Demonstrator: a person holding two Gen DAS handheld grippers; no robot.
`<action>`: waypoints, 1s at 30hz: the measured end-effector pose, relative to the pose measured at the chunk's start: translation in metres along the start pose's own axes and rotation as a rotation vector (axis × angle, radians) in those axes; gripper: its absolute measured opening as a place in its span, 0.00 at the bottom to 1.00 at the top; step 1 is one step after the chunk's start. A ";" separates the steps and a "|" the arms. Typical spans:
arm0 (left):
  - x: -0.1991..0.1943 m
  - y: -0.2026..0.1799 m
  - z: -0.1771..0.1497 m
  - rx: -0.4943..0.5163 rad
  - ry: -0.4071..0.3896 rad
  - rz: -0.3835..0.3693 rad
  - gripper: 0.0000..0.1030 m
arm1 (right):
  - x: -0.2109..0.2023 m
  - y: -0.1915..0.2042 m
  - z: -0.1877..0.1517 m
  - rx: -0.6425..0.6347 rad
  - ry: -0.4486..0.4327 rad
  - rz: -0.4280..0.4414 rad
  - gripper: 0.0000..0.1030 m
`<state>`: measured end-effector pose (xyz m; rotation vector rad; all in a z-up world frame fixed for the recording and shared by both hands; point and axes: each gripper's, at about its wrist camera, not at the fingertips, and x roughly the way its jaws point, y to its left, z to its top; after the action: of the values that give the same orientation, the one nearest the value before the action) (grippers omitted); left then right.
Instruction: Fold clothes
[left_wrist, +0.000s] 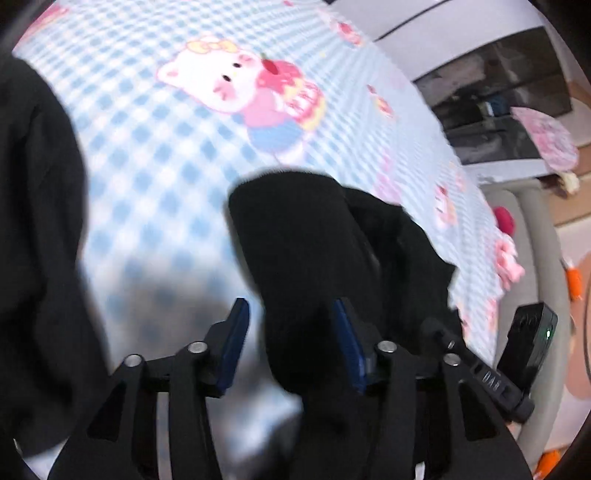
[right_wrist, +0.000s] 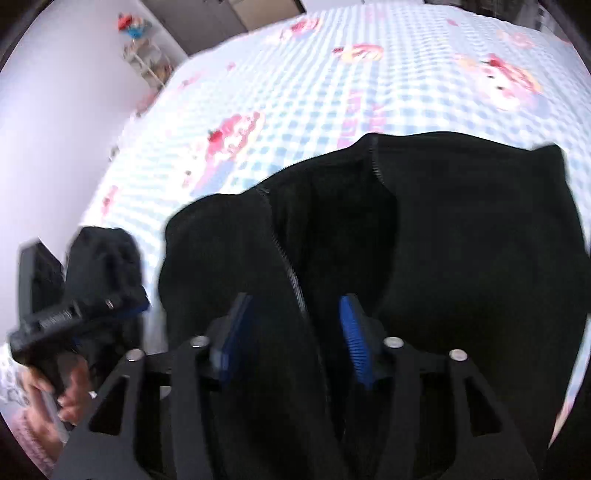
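Blue-and-white checked bedsheet with pink cartoon cat prints, spread under both tools and filling most of each view; dark shelving far ahead to the right of the left tool, a white wall to the left of the right one.

Left gripper: jaws apart, blue pads on either side of a thick roll of the black zip jacket; cloth touching the right pad, a strip of sheet visible between cloth and left pad; not pressed together, so open around the fabric and not clamped. More of the same black cloth along the far left edge of this view, blurred; part of the other tool just right of the jaws, with a small green light.

Right gripper: jaws also spread, blue pads standing wide; black jacket bunched directly ahead and between the fingers, its zipper teeth running down from the collar into the gap; fabric lying loose between the pads, no pinch to see. Collar edge raised just beyond the fingertips, body of the garment spreading to the right over the sheet.

Left gripper seen again from the right wrist view, low to the left, with a bit of black cloth at its tip; hand below it on the handle, pink cuff near the bottom edge. Both views blurred.
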<state>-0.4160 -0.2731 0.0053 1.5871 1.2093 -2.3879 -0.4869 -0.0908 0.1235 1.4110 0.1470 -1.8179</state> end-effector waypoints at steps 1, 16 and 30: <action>0.012 0.003 0.010 -0.015 0.015 0.005 0.56 | 0.015 -0.001 0.005 -0.007 0.031 -0.009 0.54; -0.004 -0.172 0.080 0.513 -0.074 -0.058 0.28 | -0.039 0.018 0.016 -0.085 -0.085 -0.017 0.05; 0.147 -0.106 0.055 0.236 0.273 -0.090 0.71 | 0.001 -0.120 -0.003 0.239 0.016 -0.091 0.36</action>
<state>-0.5736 -0.1777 -0.0402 2.0272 1.0894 -2.5125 -0.5621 -0.0100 0.0775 1.6073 0.0010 -1.9499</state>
